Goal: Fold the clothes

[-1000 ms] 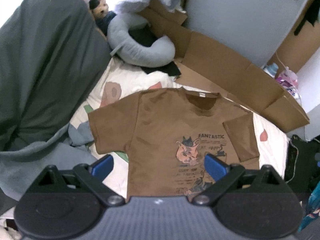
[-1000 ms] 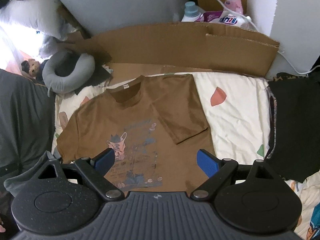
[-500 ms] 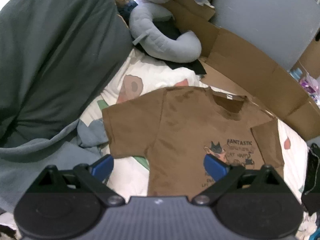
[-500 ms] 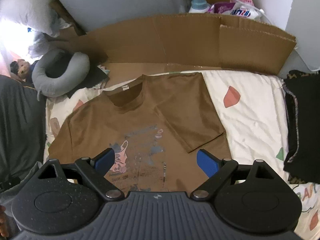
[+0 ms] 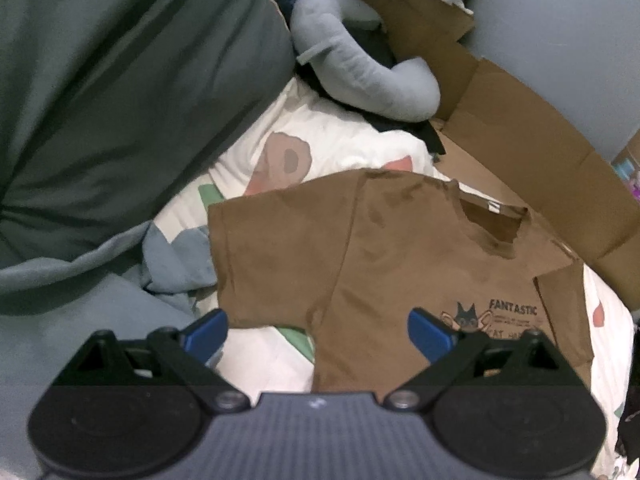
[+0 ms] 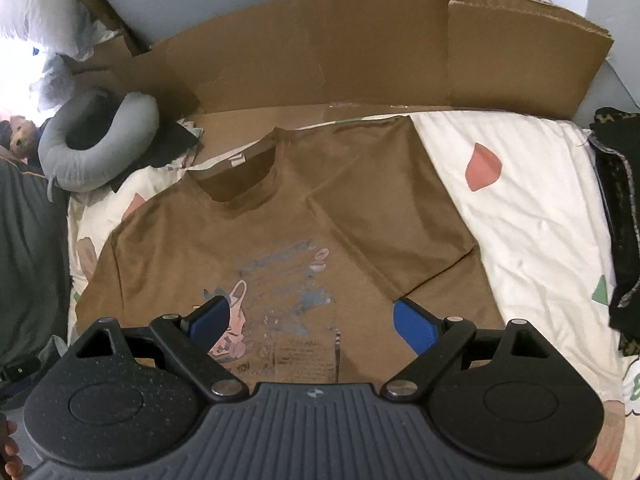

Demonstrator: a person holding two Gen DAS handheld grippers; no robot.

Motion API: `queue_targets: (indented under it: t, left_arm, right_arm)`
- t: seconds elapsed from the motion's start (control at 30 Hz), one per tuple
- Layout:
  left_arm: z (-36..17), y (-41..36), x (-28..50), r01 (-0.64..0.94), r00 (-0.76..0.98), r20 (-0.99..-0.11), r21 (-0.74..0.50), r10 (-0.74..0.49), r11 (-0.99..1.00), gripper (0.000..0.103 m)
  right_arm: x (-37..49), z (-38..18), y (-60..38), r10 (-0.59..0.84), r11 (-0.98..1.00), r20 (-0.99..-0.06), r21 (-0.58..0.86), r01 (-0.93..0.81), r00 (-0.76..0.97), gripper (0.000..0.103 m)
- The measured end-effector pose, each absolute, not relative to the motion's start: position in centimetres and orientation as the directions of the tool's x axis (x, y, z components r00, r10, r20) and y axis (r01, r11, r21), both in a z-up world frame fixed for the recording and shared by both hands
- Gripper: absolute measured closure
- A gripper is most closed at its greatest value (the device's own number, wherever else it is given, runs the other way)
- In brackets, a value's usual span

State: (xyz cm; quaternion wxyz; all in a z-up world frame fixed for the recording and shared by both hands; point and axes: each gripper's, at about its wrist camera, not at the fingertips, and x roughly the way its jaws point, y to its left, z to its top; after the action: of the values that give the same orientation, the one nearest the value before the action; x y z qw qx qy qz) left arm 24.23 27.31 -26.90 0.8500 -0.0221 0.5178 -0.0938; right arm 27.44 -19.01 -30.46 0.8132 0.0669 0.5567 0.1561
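A brown T-shirt [image 5: 404,264] [image 6: 256,232] with a printed cat graphic lies face up on a patterned white bedsheet [image 6: 532,208]. One sleeve [image 6: 404,224] is folded inward over the chest; the other sleeve [image 5: 264,256] still spreads flat to the side. My left gripper [image 5: 318,330] is open and hovers over that spread sleeve's lower edge and armpit. Nothing sits between its blue fingertips [image 5: 206,332]. Above the shirt's print and lower body, my right gripper [image 6: 312,320] is open and empty too.
A dark green duvet [image 5: 120,92] bulges at the left, with a grey neck pillow [image 5: 360,76] [image 6: 96,148] behind the shirt. Brown cardboard [image 6: 360,48] lines the wall at the back. Dark folded clothes [image 6: 620,220] sit at the bed's right edge.
My left gripper has swung left and closer, from the shirt's print toward the spread sleeve. The right gripper has moved in lower over the shirt. Both stayed open.
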Motion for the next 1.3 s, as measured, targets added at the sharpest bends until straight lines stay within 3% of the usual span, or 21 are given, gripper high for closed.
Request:
queue_targets:
  t: [0.33,0.5,0.7,0.9,1.1,1.23,1.3]
  left_arm:
    - [-30.2,25.7,24.0,0.204,0.459,-0.867,-0.111,-0.195,0.973,0.006]
    - [-31.5,25.8,23.8,0.207,0.457,-0.872,-0.088,-0.176,0.974,0.006]
    - [-33.9,27.7,24.1,0.142,0.458,-0.877,-0.086,-0.142,0.986,0.020]
    - [-36.6,29.6,24.6,0.044,0.493,-0.861,-0.116,-0.122,0.992,0.026]
    - [-39.3,30.6,25.2,-0.069,0.516,-0.849,-0.174,-0.114,0.982,0.039]
    - [-40.5,31.0,25.1,-0.157,0.536,-0.840,-0.199,-0.085,0.967,0.055]
    - [-41.0,31.1,25.1,-0.186,0.536,-0.840,-0.211,-0.081,0.960,0.055]
  right_arm:
    - [26.4,-34.1,-16.6,0.398,0.917,-0.838,0.376,-0.132,0.374,0.010]
    - [25.3,-34.8,-13.6,0.429,0.903,-0.826,0.379,-0.204,0.366,0.010]
    - [23.4,-36.4,-10.7,0.499,0.860,-0.800,0.406,-0.310,0.335,0.010]
    - [21.5,-38.2,-9.4,0.558,0.817,-0.776,0.452,-0.358,0.295,0.010]
    - [20.1,-40.3,-9.1,0.543,0.823,-0.800,0.445,-0.354,0.256,0.010]
    - [19.8,-40.6,-9.0,0.529,0.830,-0.808,0.428,-0.359,0.258,0.010]
    - [19.7,-40.7,-8.9,0.522,0.833,-0.812,0.418,-0.363,0.261,0.010]
